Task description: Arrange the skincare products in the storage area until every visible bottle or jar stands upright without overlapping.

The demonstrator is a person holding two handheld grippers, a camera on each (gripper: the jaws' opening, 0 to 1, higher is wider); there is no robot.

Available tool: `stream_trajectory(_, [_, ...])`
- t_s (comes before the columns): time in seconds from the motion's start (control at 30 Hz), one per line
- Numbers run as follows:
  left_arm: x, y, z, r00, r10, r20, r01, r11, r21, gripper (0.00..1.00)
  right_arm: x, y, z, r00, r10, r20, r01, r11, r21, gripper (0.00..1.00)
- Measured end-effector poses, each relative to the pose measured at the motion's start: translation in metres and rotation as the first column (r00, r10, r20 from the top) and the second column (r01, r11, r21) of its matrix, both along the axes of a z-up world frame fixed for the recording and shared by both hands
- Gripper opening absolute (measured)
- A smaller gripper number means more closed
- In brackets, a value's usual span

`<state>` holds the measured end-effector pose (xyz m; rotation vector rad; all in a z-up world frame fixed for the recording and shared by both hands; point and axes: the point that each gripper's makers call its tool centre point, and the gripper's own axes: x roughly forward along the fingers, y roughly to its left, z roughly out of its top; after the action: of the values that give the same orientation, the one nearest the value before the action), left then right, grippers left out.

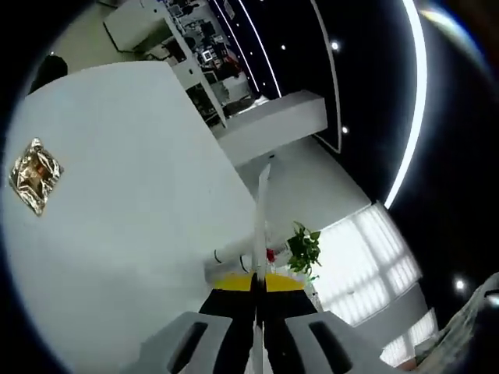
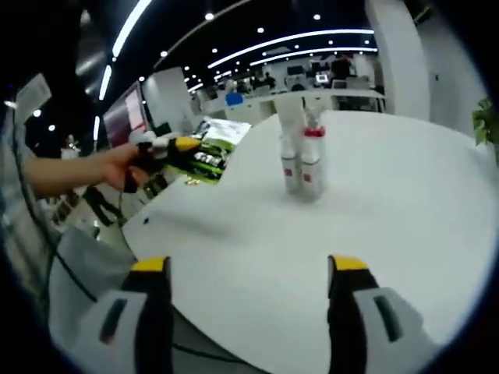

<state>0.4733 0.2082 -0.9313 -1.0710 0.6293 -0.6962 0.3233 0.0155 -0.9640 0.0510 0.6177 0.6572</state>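
— Starting at the left of the left gripper view, what lies on the surface?

— A crinkled gold foil packet (image 1: 34, 176) rests flat on the white table (image 1: 132, 195), well apart from everything else. The view is rolled, so the tabletop's edge runs as a slant across the picture.

— And the left gripper (image 1: 259, 284)?

— Its yellow-tipped jaws are pressed together on a thin white sheet (image 1: 262, 210) seen edge-on, which sticks out past the tips. Just beside the tips lies a white tube (image 1: 231, 257), then a green potted plant (image 1: 303, 251), with bright windows (image 1: 366, 257) further right and a curved ceiling light strip (image 1: 413, 93) above.

— Now the right gripper view, left to right?

— A hand (image 2: 117, 167) reaches in holding the other gripper over the table's far-left edge, next to a green printed package (image 2: 214, 144). The right gripper (image 2: 251, 273) hangs over the near edge with its jaws wide apart, holding nothing.

— Where are the skincare products?

— Two white bottles (image 2: 302, 160) stand upright mid-table, touching or nearly so; the nearer one has a red collar. Behind them, an open office with desks and rows of ceiling lights (image 2: 288, 39).
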Motion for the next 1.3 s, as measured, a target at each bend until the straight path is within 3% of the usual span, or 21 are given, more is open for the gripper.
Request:
stream_trajectory(0.2, [0.025,-0.018,-0.021,0.999,-0.03,-0.035,0.031,0.999,0.024,0.01,0.001,-0.002,0.001,1.0,-0.002,0.016,0.002,1.0,-0.012,0.77])
stream_trajectory(0.43, [0.04,-0.024,-0.041,0.996,-0.039,-0.078,0.042,0.999,0.025,0.01,0.002,-0.004,-0.003,1.0,-0.009,0.003,0.009,1.0,-0.022,0.77])
stream_trajectory(1.0, [0.054,-0.044,-0.079,0.984,-0.057,-0.168,0.064,0.997,0.034,0.01,0.001,-0.004,-0.011,0.999,-0.007,-0.034,0.006,1.0,-0.03,0.76])
stream_trajectory(1.3, [0.057,-0.048,-0.095,0.98,-0.062,-0.19,0.077,0.994,0.073,0.02,0.0,-0.004,-0.015,0.999,-0.008,-0.052,0.007,0.999,-0.035,0.75])
